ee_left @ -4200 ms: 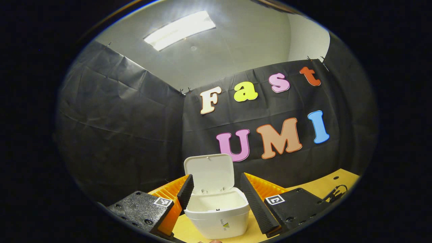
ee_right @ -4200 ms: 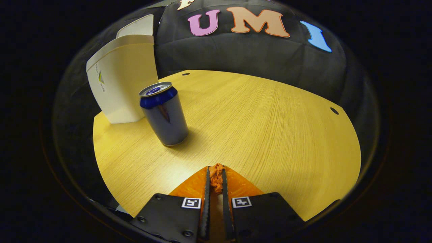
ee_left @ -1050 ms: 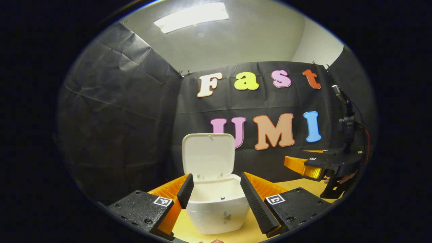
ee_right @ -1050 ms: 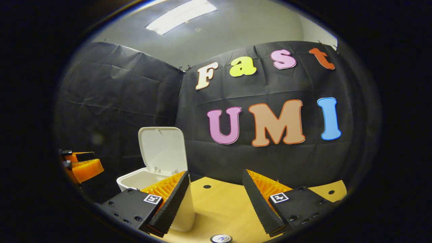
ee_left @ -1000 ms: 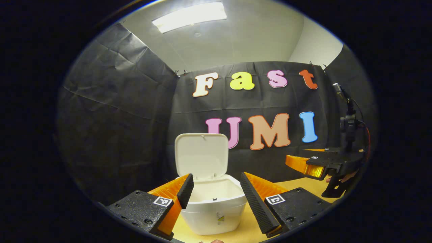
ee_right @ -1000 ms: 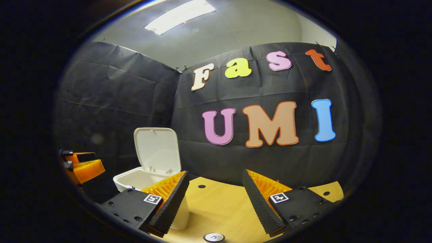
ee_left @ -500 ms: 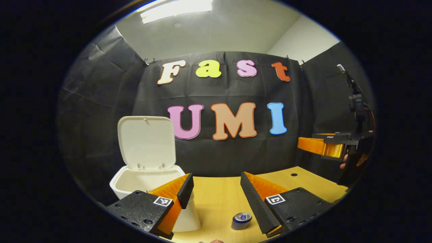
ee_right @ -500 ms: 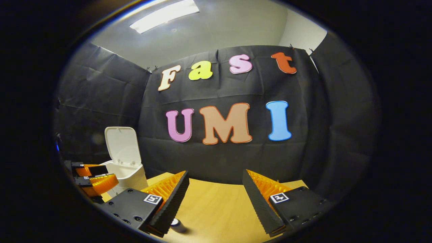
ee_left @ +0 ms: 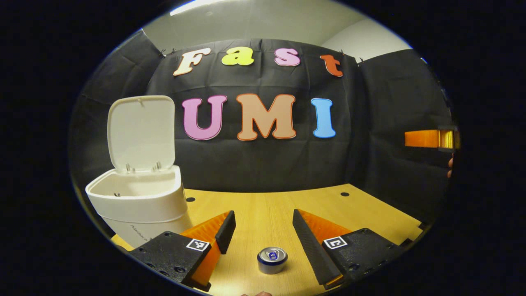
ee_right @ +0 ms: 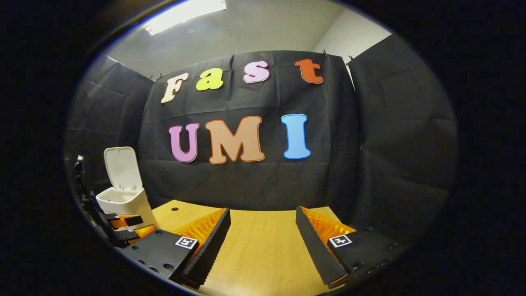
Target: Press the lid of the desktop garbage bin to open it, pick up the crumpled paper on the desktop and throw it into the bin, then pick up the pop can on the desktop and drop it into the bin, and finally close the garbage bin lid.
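Faintly, grey writing marks the bin [ee_left: 139,205] front, too small to read.

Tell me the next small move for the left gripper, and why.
Probably lower the left gripper onto the pop can. Its jaws are open and empty, the can stands upright on the desktop between them, and the bin's lid is up.

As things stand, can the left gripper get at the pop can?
Probably yes. In the left gripper view the left gripper is open, and the pop can stands upright on the table below the gap between its fingers, with nothing between them.
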Motion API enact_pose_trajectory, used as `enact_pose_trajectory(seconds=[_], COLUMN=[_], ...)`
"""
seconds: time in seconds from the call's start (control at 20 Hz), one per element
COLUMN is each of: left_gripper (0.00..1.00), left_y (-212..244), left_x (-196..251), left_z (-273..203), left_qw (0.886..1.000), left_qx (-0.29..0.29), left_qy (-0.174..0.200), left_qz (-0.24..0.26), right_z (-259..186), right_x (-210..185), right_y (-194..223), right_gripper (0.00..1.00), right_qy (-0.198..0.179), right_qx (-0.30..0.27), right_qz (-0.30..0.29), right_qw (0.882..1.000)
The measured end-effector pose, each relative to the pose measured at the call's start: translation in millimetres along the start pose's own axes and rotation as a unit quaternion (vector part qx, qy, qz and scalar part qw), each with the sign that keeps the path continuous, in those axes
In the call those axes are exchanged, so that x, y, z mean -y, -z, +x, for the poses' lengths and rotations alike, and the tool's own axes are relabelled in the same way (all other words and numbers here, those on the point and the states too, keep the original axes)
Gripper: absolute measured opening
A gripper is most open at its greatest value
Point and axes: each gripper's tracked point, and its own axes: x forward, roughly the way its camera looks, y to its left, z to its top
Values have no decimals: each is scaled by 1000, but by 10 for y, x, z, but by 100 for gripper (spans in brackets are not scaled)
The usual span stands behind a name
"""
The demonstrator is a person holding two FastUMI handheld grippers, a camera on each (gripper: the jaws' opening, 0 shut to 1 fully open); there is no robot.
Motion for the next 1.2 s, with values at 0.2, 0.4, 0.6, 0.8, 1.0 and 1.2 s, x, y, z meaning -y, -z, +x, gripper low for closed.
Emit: enact_pose_trajectory(seconds=[0.2, 0.4, 0.6, 0.8, 1.0, 1.2], left_gripper=[86, 85, 86, 86, 86, 78], left_y=[475, 887, 1199, 1541, 1704, 1602], left_x=[102, 189, 164, 143, 167, 170], left_z=[138, 256, 320, 393, 437, 390], left_qw=[999, 996, 993, 989, 987, 986], left_qx=[-38, -78, -108, -142, -156, -160], left_qy=[1, 7, -2, -6, -4, 5], left_qz=[27, 32, 46, 48, 42, 44], right_z=[-158, -240, -268, -280, -300, -275], right_x=[230, 335, 344, 325, 330, 313], right_y=[137, 217, 308, 357, 367, 373], right_gripper=[100, 100, 100, 100, 100, 100], right_qy=[30, 46, 49, 45, 41, 34], right_qx=[-20, -31, -44, -53, -56, -53], right_qz=[-5, -6, -17, -28, -38, -39], right_qw=[999, 998, 998, 997, 997, 997])
